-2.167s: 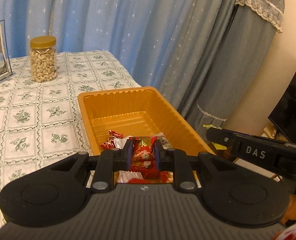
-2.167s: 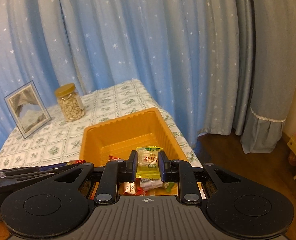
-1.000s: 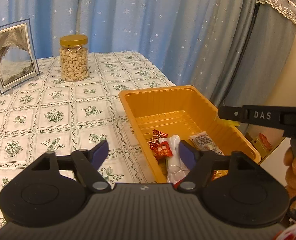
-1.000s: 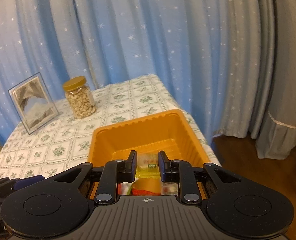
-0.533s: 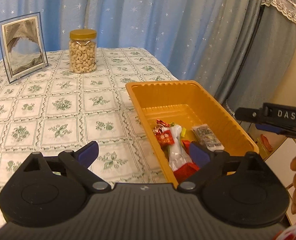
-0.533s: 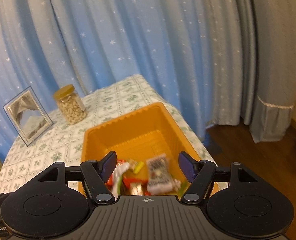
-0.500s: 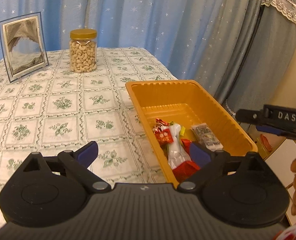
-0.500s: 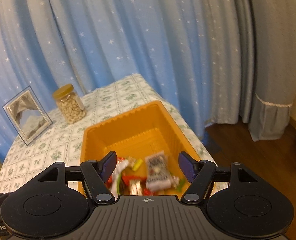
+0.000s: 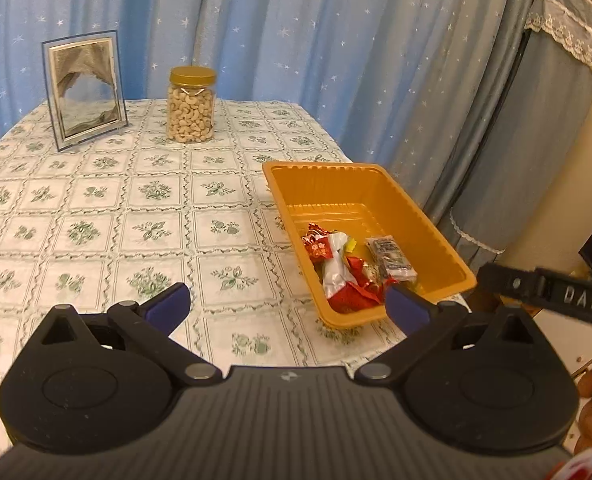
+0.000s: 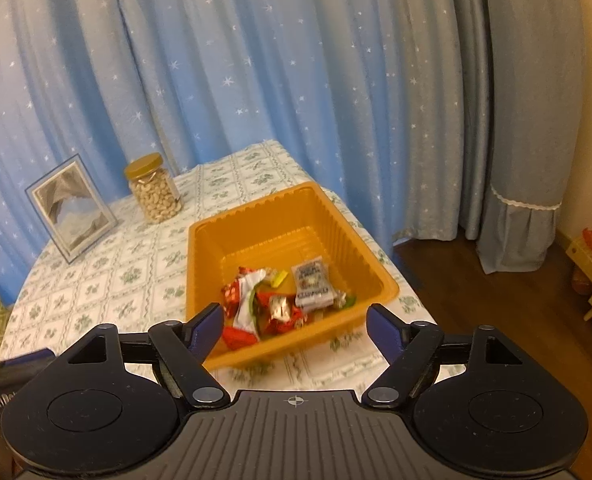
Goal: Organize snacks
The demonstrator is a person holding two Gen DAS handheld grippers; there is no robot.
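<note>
The snacks lie heaped in the near end of the orange tray, which sits at the tabletop corner. Both the left claw and the right claw have just been opening, jaws wide, nothing between them, both short of the tray. Beyond the tray stand a nut jar and a frame.

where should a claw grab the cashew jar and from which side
Around the straight clear body of the cashew jar, below the gold lid, coming in level from the open near side. It stands upright and apart from the picture frame, so the sides are free.
</note>
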